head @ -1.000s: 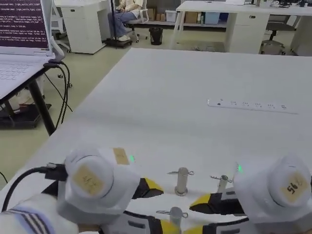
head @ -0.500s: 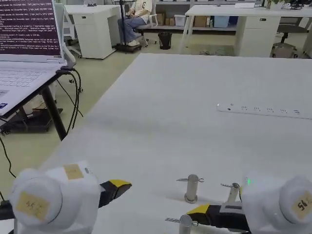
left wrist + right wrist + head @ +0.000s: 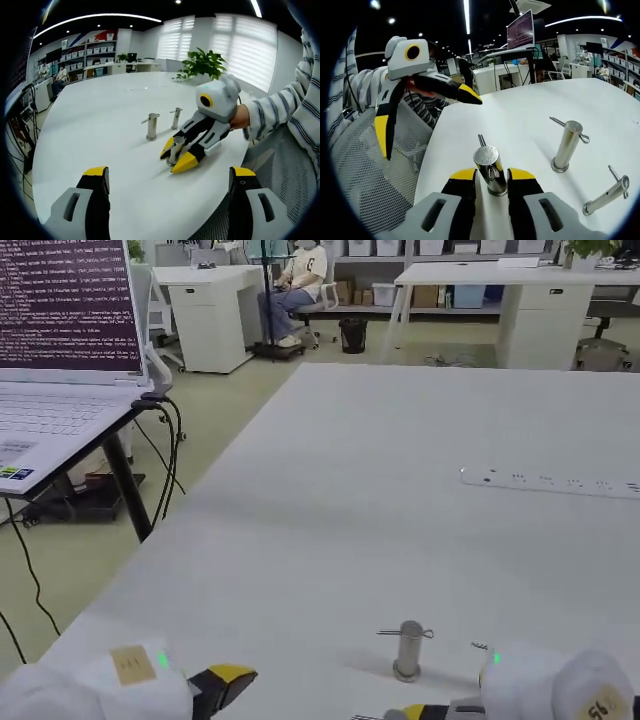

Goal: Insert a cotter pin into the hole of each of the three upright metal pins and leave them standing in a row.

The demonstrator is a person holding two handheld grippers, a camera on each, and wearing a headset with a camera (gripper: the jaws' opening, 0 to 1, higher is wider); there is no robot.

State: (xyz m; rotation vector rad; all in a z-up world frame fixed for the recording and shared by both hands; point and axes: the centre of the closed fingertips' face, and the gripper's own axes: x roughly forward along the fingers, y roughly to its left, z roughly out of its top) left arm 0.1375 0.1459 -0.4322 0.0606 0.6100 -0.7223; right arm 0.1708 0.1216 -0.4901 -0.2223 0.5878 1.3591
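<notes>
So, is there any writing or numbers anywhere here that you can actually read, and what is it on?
"56", or close to it, cut by the picture's edge: round sticker on the right gripper, which clasps a metal pin.
Laptop screen: lines of pale text, too small to read.
Tan sticker on the left gripper: nothing readable.
Power strip: marks too small to read.

Table (image 3: 330, 470) lay bare from power strip (image 3: 550, 482) to the three upright pins (image 3: 152, 127), narrow gaps among them, right gripper (image 3: 492, 176) gripped the nearest pin (image 3: 488, 159), left gripper (image 3: 169, 174) hung apart, jaws wide
</notes>
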